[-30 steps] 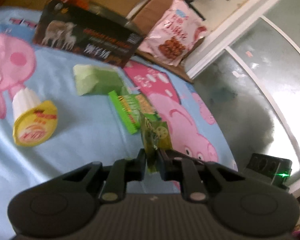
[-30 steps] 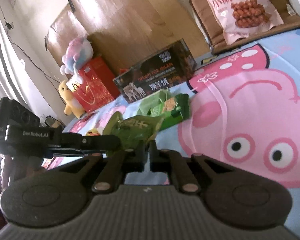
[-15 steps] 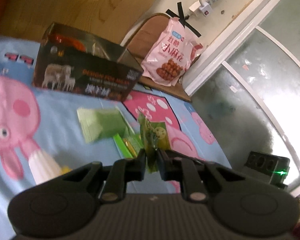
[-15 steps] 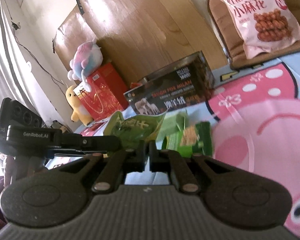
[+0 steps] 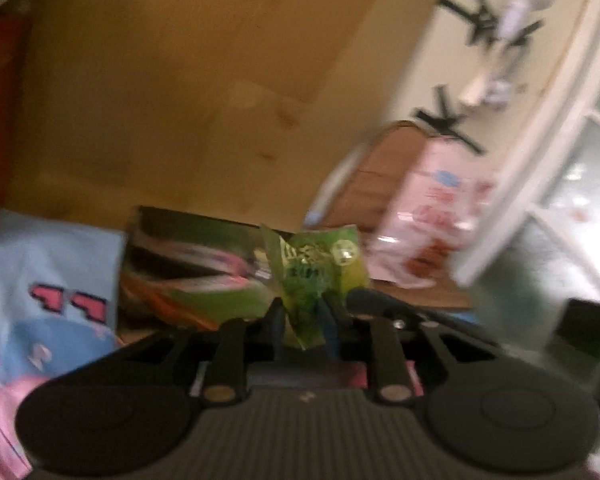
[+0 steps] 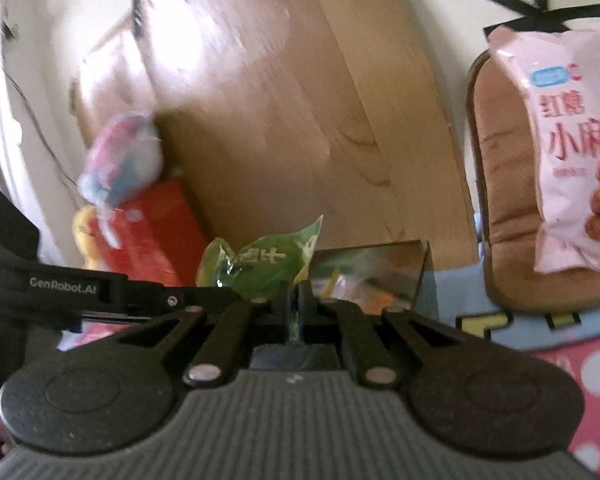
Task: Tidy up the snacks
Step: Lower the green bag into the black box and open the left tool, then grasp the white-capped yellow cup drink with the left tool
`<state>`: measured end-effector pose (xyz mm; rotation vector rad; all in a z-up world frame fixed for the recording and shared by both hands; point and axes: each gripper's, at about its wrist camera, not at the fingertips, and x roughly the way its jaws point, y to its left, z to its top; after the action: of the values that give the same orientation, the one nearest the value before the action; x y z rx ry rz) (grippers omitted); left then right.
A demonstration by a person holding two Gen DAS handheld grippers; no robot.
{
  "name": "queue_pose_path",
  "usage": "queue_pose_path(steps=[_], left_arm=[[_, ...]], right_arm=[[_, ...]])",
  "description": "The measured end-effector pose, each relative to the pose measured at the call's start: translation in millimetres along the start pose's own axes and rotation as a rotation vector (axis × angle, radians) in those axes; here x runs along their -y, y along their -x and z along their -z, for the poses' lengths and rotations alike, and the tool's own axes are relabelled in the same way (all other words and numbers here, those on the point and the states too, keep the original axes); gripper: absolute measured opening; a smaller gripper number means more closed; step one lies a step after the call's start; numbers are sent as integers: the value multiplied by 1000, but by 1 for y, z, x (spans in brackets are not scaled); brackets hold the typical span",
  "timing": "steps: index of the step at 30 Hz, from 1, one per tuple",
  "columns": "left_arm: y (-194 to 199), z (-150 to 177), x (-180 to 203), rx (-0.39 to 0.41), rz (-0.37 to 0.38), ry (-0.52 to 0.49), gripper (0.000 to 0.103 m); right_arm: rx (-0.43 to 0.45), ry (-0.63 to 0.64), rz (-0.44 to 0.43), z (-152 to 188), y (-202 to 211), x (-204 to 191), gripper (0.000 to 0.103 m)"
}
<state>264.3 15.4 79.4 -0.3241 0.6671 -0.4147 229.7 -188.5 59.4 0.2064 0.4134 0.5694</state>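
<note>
A green snack packet (image 5: 320, 264) hangs between both grippers above the open dark box (image 5: 188, 264), which has snack wrappers inside. My left gripper (image 5: 302, 320) has its jaws opening; the packet's lower corner sits loose in the gap between its fingers. In the right wrist view my right gripper (image 6: 294, 300) pinches the packet (image 6: 260, 264) by its edge, its jaws just starting to open. The box (image 6: 380, 272) lies right behind the packet. The left gripper's body (image 6: 140, 300) reaches in from the left. The left wrist view is motion-blurred.
A pink snack bag (image 6: 572, 160) leans on a brown chair cushion (image 6: 500, 200) at the right. A wooden board (image 6: 280, 120) stands behind the box. A plush toy (image 6: 124, 168) sits on a red bag (image 6: 152, 232) at the left. The cartoon blanket (image 5: 40, 260) covers the surface.
Both grippers have risen and carried the green packet forward, from over the loose snacks on the blanket to the open box. The left jaws have parted around the packet.
</note>
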Motion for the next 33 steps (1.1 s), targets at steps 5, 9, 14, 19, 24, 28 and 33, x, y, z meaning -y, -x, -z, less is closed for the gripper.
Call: queue_pose_path(steps=[5, 9, 14, 19, 24, 28, 33], left_arm=[[-16, 0, -2, 33, -149, -76, 38], [8, 5, 1, 65, -105, -40, 39], [54, 38, 3, 66, -22, -6, 40], [96, 83, -25, 26, -44, 104, 42], [118, 112, -60, -7, -61, 260, 42], [122, 124, -66, -27, -25, 299, 42], [114, 137, -59, -79, -7, 300, 42]], right_arm=[[10, -6, 37, 5, -14, 1, 34], [83, -69, 31, 4, 20, 6, 46], [38, -168, -41, 29, 75, 20, 46], [-104, -254, -103, 71, 94, 16, 46], [-177, -168, -270, 93, 95, -39, 46], [-248, 20, -300, 106, 78, -100, 53], [-314, 96, -233, 120, 53, -123, 63]])
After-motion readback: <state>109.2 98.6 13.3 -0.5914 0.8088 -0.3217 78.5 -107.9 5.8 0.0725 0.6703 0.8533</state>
